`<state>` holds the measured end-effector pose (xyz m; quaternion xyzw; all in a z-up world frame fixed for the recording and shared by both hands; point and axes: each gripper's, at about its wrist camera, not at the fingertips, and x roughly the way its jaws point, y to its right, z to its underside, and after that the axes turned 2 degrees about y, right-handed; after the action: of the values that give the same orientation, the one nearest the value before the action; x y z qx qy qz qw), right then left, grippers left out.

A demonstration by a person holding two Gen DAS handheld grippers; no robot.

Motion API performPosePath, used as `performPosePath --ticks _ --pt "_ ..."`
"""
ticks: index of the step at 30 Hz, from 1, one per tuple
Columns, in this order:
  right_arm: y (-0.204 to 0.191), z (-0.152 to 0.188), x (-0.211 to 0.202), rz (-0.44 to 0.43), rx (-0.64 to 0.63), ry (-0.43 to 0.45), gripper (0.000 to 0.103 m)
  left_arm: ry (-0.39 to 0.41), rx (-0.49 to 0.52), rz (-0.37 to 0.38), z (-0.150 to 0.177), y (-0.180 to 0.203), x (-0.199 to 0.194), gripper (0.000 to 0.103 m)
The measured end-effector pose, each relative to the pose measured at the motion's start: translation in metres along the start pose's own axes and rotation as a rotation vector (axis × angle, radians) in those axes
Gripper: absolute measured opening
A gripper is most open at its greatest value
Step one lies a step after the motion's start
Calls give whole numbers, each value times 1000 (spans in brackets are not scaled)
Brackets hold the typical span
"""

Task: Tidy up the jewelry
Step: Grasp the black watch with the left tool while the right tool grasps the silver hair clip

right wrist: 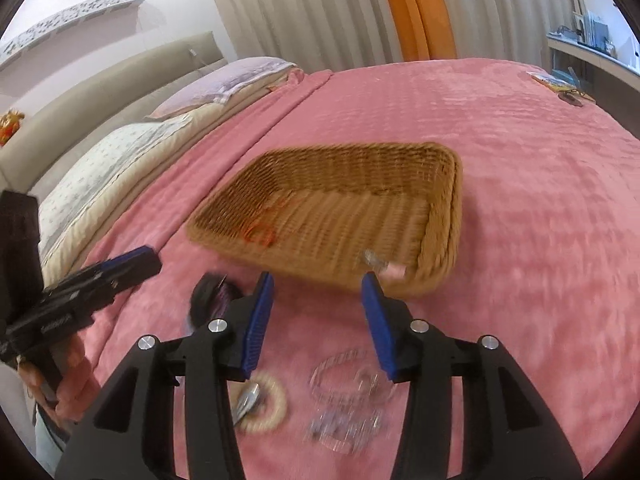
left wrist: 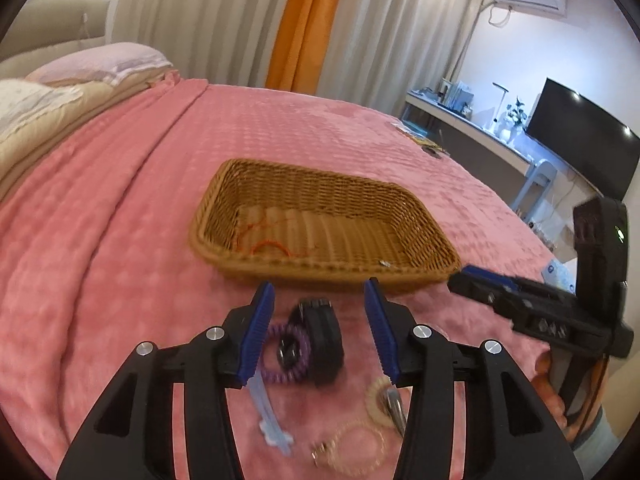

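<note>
left tool [left wrist: 319, 300] open over black band [left wrist: 320, 344] | soft, light; pinch its rim | right tool [right wrist: 318, 294] open, empty

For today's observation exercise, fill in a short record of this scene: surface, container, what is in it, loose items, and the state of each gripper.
surface: pink blanket on a bed
container: wicker basket
in basket: orange string, small clip
loose items: black watch, purple coil band, beige ring, clear bracelet
left gripper: open, empty
right gripper: open, empty
</note>
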<state>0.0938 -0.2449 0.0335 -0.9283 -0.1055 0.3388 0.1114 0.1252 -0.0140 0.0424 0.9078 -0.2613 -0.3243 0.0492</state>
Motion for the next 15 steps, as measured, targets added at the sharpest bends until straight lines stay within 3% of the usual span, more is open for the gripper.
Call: performPosePath --ticks 8,15 --pt "-35 52 -10 1 -79 -69 41 -40 -14 -40 33 1 4 46" --pt "-44 82 3 17 -126 -99 28 -90 43 -110 42 12 27 46"
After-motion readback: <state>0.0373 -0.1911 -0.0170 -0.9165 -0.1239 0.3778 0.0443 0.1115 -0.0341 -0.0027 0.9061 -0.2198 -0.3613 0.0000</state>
